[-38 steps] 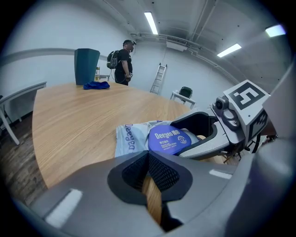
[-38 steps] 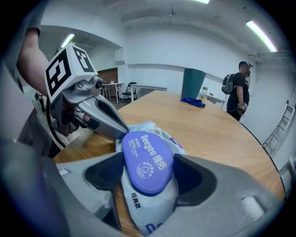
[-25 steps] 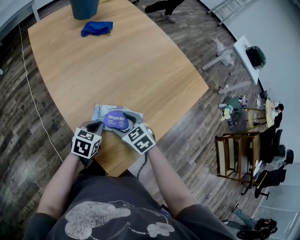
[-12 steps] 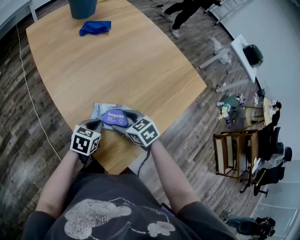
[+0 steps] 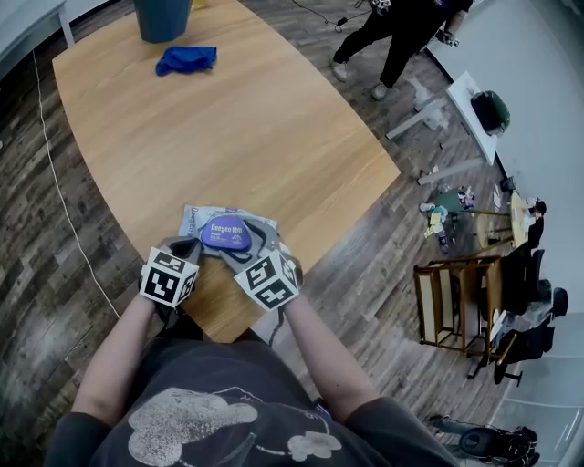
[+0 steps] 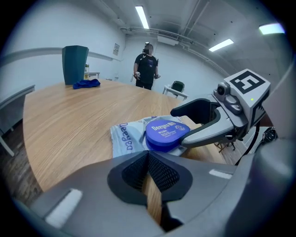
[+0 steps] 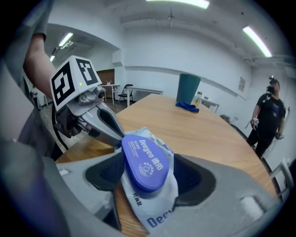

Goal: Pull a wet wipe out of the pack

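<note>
**A:** Head view, what's listed?

**B:** One wet wipe pack (image 5: 203, 217), lying on the wooden table (image 5: 274, 128) near the edge in front of you, blue lid (image 5: 226, 234) facing up. Your left gripper (image 5: 189, 243) is at its near-left corner and your right gripper (image 5: 251, 239) at its right end. At the far end are a blue cloth (image 5: 185, 59) and a teal bin (image 5: 164, 16).

**A:** Left gripper view?

**B:** Your jaws are pressed together, holding nothing. The tips sit just beside the pack's near edge; contact can't be made out.

**A:** Right gripper view?

**B:** Your jaws stand wide, with the pack's lid end between them. One finger (image 7: 104, 173) lies against the lid's rim and the other stands clear of it, so nothing is gripped. The lid is closed
</note>
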Demonstrator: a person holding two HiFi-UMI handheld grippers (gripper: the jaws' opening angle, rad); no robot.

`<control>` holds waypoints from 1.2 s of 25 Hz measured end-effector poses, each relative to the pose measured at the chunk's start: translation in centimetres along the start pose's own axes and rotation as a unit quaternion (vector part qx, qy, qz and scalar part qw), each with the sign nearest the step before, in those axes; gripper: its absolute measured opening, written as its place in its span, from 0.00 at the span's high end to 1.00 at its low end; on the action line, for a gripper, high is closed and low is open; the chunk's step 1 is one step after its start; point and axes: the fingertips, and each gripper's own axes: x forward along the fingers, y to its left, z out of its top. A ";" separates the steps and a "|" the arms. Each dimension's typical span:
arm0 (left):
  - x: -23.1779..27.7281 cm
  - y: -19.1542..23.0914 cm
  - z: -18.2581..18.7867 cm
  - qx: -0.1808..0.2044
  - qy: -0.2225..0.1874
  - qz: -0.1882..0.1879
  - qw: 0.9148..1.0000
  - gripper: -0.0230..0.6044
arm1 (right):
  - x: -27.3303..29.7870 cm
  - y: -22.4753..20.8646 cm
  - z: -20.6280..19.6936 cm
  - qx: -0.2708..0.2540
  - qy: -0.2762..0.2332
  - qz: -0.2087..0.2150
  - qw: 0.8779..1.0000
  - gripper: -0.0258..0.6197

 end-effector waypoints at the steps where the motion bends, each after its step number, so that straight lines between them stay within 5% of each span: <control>1: 0.0 0.0 -0.1 0.002 -0.001 0.001 1.000 0.93 | -0.3 -0.1 0.3 -0.007 -0.008 -0.011 1.000 0.46; 6: 0.0 -0.1 -0.3 -0.005 0.002 -0.005 1.000 0.93 | -2.2 -2.0 2.4 -0.001 -0.060 -0.072 0.996 0.46; 10: 0.0 0.0 0.0 -0.003 0.003 -0.002 1.000 0.93 | -2.0 -5.3 2.3 0.022 -0.050 -0.122 0.991 0.71; 21: 0.0 -0.3 0.0 -0.004 0.004 -0.003 1.000 0.93 | 0.8 -9.1 0.3 0.114 -0.025 -0.132 0.984 0.72; 27: 0.0 -0.3 -0.1 -0.001 0.002 -0.001 1.000 0.93 | 1.9 -9.2 -0.2 0.117 -0.014 -0.120 0.986 0.72; 30: -0.5 0.0 0.3 -0.055 -0.010 -0.008 0.998 0.93 | 1.4 -9.2 0.3 0.120 -0.028 -0.125 0.984 0.72</control>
